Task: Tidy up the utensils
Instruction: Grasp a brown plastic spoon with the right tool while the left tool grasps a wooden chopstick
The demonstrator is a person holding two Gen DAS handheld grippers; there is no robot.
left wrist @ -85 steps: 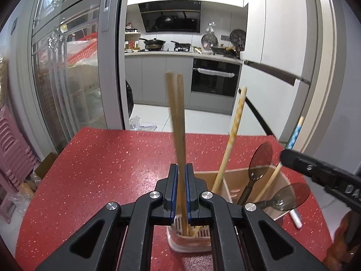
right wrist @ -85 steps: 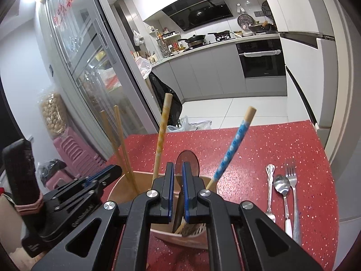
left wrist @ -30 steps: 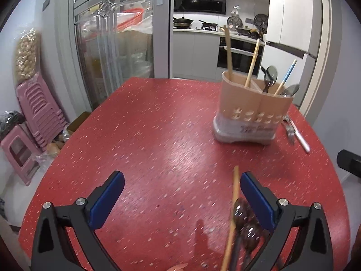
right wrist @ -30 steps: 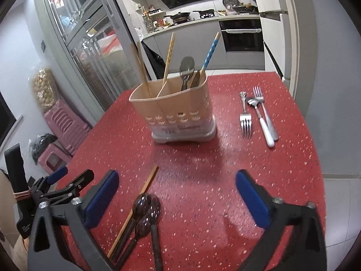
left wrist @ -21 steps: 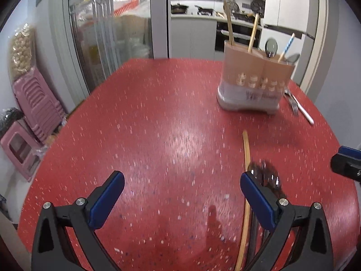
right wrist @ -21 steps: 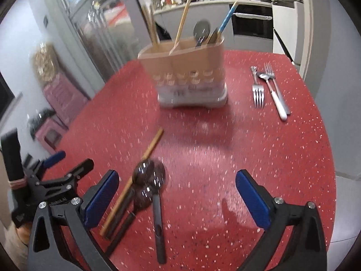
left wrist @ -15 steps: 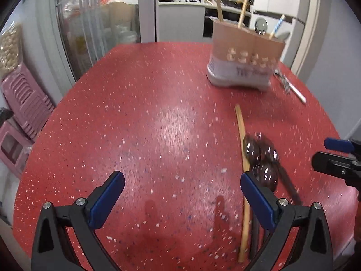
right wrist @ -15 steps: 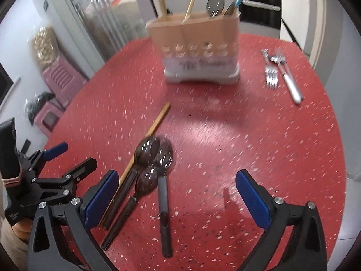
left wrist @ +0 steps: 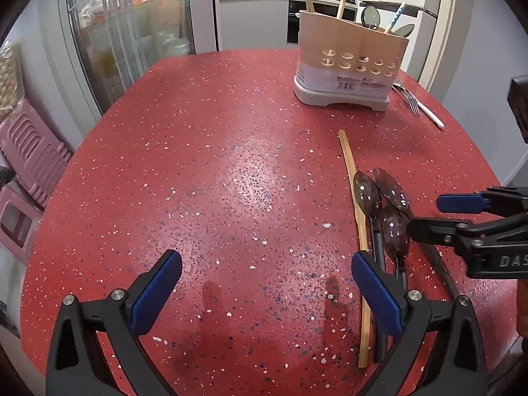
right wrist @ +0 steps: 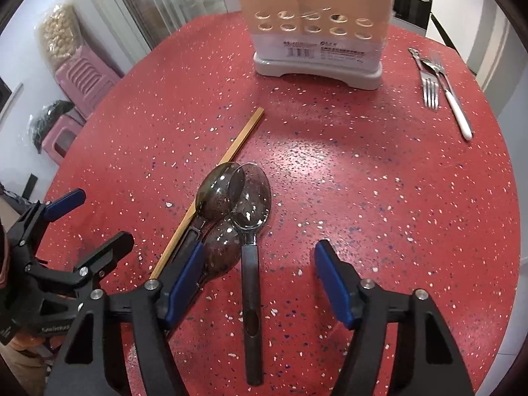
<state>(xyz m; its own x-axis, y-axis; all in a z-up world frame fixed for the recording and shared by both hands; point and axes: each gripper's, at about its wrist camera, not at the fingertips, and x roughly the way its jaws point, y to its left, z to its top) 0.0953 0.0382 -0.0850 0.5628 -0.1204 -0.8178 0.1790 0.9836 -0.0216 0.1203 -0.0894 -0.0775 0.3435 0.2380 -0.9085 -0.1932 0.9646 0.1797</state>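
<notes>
Red speckled tabletop [left wrist: 231, 165], kitchen beyond; left claw [left wrist: 264, 293] open, right claw [right wrist: 257, 277] closing around spoon handle [right wrist: 250, 297]

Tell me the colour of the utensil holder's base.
Light grey, under a beige perforated upper body; the utensil holder shows best in the right wrist view.

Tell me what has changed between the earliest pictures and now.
Both grippers let go of the utensils they had shut on over the utensil holder and came down over the table. The left gripper is open; the right gripper is closing around a dark spoon. The holder and forks stayed put.
</notes>
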